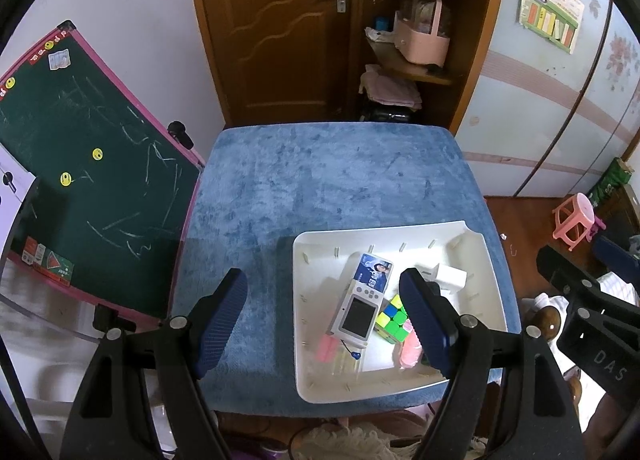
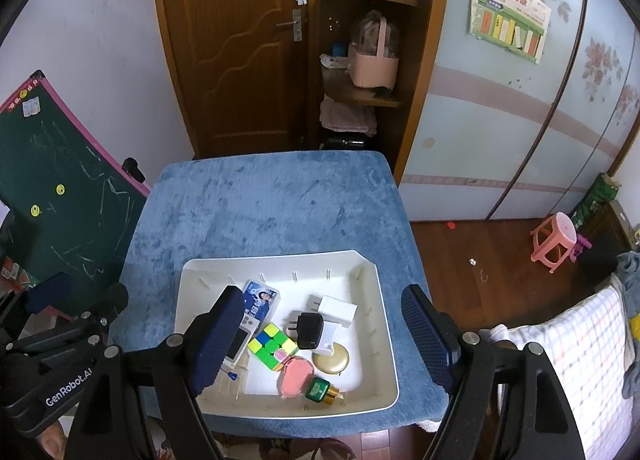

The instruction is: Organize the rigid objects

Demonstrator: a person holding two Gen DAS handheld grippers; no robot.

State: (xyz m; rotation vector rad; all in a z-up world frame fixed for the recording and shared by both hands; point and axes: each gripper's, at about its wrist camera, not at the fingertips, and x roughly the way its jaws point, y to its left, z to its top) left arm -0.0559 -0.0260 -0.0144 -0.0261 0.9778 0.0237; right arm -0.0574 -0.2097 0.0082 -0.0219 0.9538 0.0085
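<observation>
Your rigid objects all lie gathered in the white plastic bin (image 2: 372,340) at the near right of the blue-covered surface (image 2: 260,204), which is where a tidy-up would want them; whether they were just collected there or are waiting to be taken out and sorted, this scene fits either. Inside, the Rubik's cube (image 2: 273,345) sits mid-bin, touching the small handheld game console (image 1: 356,312), which leans over a blue picture card box (image 2: 261,299) toward the far wall. The black plug adapter (image 2: 308,330) rests partly on the white charger (image 2: 338,310), with the round gold compact (image 2: 331,358) just beside them, and the pink case (image 2: 297,376) and the green gold-capped bottle (image 2: 320,390) lie along the near wall. They are piled loosely, not lined up, so several lean on one another and would shift if a neighbour were lifted. Your left hand-held gripper (image 1: 324,316) hangs over the bin's left edge with its jaws spread wide and nothing between them; your right hand-held gripper (image 2: 324,332) hovers above the bin, equally spread and empty. The rest of the blue cloth is bare.
</observation>
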